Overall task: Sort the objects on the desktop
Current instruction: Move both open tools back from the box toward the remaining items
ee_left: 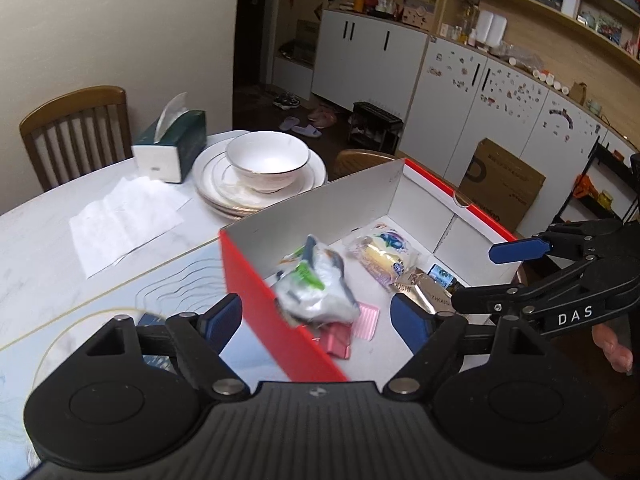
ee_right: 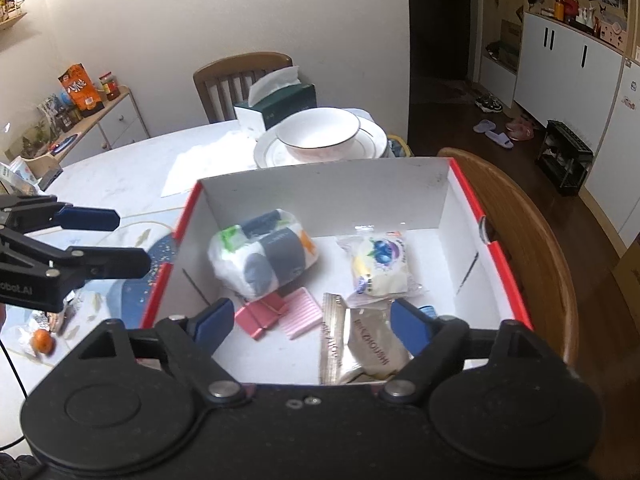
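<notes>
Both jaws released; only R view shows orange (ee_right: 42, 340) outside box (ee_right: 466, 196).

The white wrapped bundle (ee_left: 316, 286) is smeared by motion in the left wrist view, and the red box wall (ee_left: 280, 320) covers its lower edge. The gold packet (ee_right: 360, 344) runs under the right hand-held gripper (ee_right: 312, 322), its print perhaps unreadable. The small orange thing (ee_right: 42, 340) is too blurred to name.

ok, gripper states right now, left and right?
Left gripper: open, holding nothing, straddling the red box wall.
Right gripper: open, holding nothing, over the box's snack packets.
</notes>
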`<state>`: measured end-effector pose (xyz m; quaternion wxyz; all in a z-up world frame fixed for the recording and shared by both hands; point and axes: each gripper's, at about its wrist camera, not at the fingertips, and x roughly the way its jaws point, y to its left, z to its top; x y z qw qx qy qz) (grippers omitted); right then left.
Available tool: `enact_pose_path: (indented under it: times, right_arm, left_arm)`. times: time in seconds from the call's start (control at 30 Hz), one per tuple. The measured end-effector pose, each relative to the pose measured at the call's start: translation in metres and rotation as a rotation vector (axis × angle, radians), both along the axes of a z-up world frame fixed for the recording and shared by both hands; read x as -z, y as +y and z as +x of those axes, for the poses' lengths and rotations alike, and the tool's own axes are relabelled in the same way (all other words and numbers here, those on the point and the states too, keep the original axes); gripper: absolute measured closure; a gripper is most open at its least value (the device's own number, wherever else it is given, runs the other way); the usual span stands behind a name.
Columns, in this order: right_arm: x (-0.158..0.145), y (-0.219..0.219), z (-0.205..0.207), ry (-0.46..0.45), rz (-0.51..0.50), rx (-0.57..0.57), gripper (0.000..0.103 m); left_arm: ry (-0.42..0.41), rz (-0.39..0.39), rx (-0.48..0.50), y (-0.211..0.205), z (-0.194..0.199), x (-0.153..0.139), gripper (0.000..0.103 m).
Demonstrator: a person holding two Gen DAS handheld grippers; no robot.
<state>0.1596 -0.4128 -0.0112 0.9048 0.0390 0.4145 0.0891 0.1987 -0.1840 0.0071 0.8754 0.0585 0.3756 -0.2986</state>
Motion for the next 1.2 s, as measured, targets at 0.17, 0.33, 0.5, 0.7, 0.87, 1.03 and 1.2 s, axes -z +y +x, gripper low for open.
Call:
enact_pose_path:
  times: [0.17, 0.33, 0.5, 0.7, 0.87, 1.03, 1.2]
  right_arm:
    - [-0.002, 0.018, -0.007, -0.013, 0.0, -0.01, 0.011]
    - [-0.002, 0.042, -0.011, -0.021, 0.001, -0.022, 0.006]
    - [-0.004, 0.07, -0.016, -0.021, 0.004, -0.035, 0.005]
    - [-0.004, 0.102, -0.021, -0.02, 0.009, -0.043, 0.003]
    - [-0.002, 0.129, -0.025, -0.018, 0.003, -0.043, 0.003]
    - [0.001, 0.155, -0.031, -0.013, -0.006, -0.047, 0.003]
    - [0.007, 0.18, -0.032, -0.004, -0.016, -0.05, 0.003]
  left_arm:
    - [-0.016, -0.02, -0.033, 0.028, -0.011, -0.001, 0.009]
    - [-0.023, -0.029, -0.056, 0.056, -0.021, 0.0, 0.0]
    - [-0.017, -0.035, -0.08, 0.089, -0.025, 0.003, 0.0]
    - [-0.019, -0.039, -0.108, 0.128, -0.029, 0.005, 0.0]
    - [-0.022, -0.034, -0.128, 0.161, -0.029, 0.011, 0.0]
    - [-0.018, -0.021, -0.139, 0.189, -0.027, 0.019, 0.0]
    - [-0.007, 0.002, -0.147, 0.219, -0.027, 0.033, 0.0]
